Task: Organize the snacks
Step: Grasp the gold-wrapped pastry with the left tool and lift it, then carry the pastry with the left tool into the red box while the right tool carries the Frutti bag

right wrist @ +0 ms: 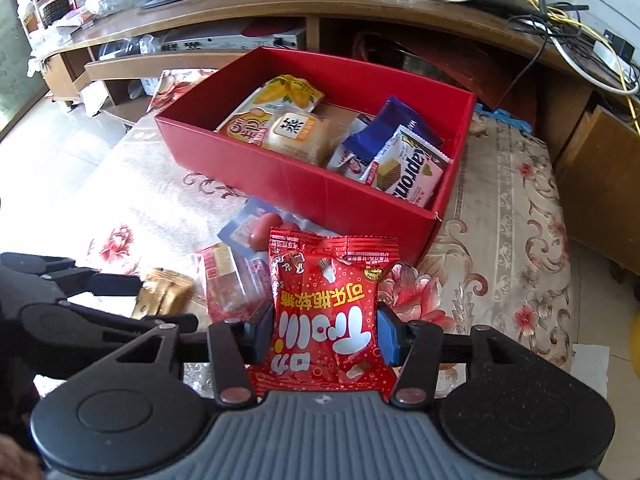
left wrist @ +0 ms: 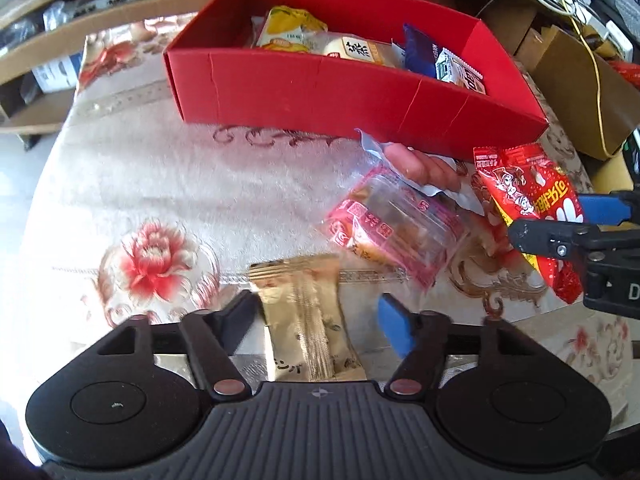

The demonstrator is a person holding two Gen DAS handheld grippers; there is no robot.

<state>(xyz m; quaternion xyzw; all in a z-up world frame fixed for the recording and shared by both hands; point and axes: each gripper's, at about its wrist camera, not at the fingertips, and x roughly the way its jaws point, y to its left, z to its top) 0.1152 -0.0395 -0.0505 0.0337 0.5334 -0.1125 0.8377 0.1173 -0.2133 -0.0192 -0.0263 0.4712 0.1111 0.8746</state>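
A bench [left wrist: 168, 168] draped in a cream cloth with red flowers fills both views, with wooden shelving and tangled cables behind it along the top of each frame.

Nearest me in the left wrist view, my left tongs [left wrist: 320, 320] stand spread apart around a gold packet [left wrist: 310, 332] lying on the cloth at lower centre; the black finger is just beside its left edge, the blue pad clear of its right edge.

In the right wrist view my right tongs [right wrist: 325, 332] are clenched on a red candy bag [right wrist: 330, 300], pressing it from both sides at lower centre, the bag standing upright between the fingers.

Just beyond, in the middle of the left view, a clear pink-printed pack [left wrist: 394, 226] lies on the cloth, and past it a sausage pack [left wrist: 416, 164] rests against the front wall of the red box [left wrist: 320, 92].

The box sits in the upper half of both frames, holding a yellow mango bag [right wrist: 280, 94], a pale bun pack [right wrist: 300, 132], a dark blue wrapper [right wrist: 390, 128] and a wafer pack [right wrist: 408, 170].
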